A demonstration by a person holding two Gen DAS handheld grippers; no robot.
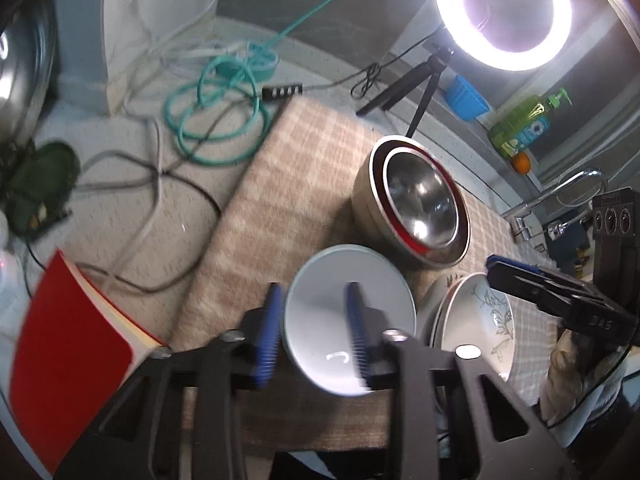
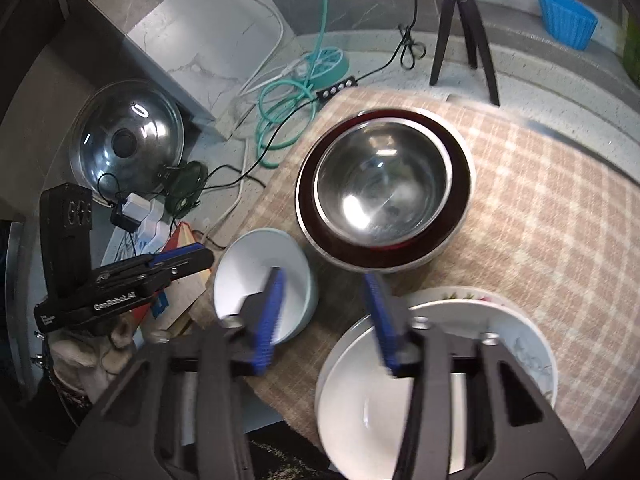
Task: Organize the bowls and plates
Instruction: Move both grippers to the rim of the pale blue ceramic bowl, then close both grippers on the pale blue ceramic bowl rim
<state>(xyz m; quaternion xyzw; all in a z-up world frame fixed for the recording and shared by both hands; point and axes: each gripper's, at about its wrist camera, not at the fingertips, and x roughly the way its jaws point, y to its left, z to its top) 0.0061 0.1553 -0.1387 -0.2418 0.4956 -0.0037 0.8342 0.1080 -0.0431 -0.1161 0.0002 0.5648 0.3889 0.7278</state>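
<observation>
A beige checked cloth (image 2: 520,208) lies spread over the speckled grey counter (image 2: 532,92), and every dish sits on it. At the cloth's middle stands a steel bowl (image 2: 380,184) nested inside a larger dark-red-lined bowl (image 2: 460,196). Just beside that pair, toward the cloth's left edge, sits a small pale blue-grey round bowl (image 2: 256,264). Near the cloth's front edge is a stack of white plates (image 2: 528,344), the lower one showing a leaf pattern at its rim.

The left gripper (image 1: 312,320) hangs above the pale bowl, one blue ribbed finger (image 1: 268,332) outside its rim and the other over its inside; the jaws stand partly open, and whether the pads touch the rim cannot be told through the blur. In the right wrist view this gripper appears just beyond the cloth's left edge.

The right gripper (image 2: 328,320) hovers over the bare cloth between the pale bowl and the white plates, jaws partly open with nothing between them.

Off the cloth's left side lie a red-covered book (image 1: 72,364), coiled teal cable (image 1: 216,112) and a glass pot lid (image 2: 128,140); a lit ring light (image 1: 504,12) on a black tripod (image 2: 464,28) stands behind the cloth.
</observation>
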